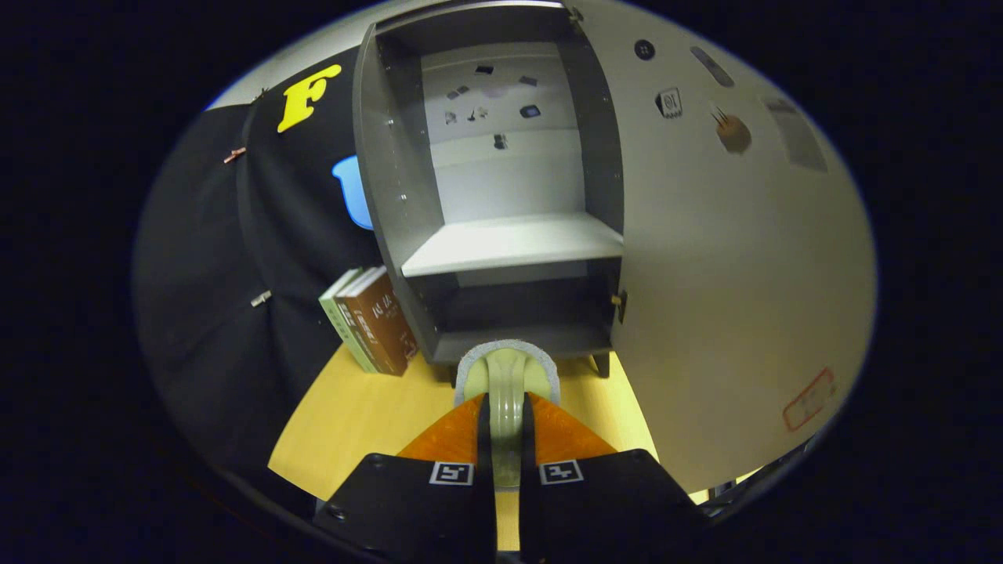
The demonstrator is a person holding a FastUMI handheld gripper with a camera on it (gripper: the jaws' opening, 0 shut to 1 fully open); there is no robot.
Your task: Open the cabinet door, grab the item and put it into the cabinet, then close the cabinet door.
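Observation:
My gripper (506, 407) is shut on a pale green item with a grey foam-like rim (508, 372), held edge-on between both fingers. Just beyond it stands the grey cabinet (501, 243), open toward me. Its door (736, 258) is swung wide to the right, with its inner face and a hinge (619, 304) showing. Inside, a light shelf (513, 244) splits the cabinet into an upper space and a dark lower compartment (521, 317). The held item hangs just in front of the lower compartment's front lip, above the yellow tabletop (353, 423).
Two books (370, 321) lean against the cabinet's left side on the tabletop. Black cloth (235, 313) walls the left. Small dark stickers dot the cabinet's back panel and the door's inner face. The door blocks the right side.

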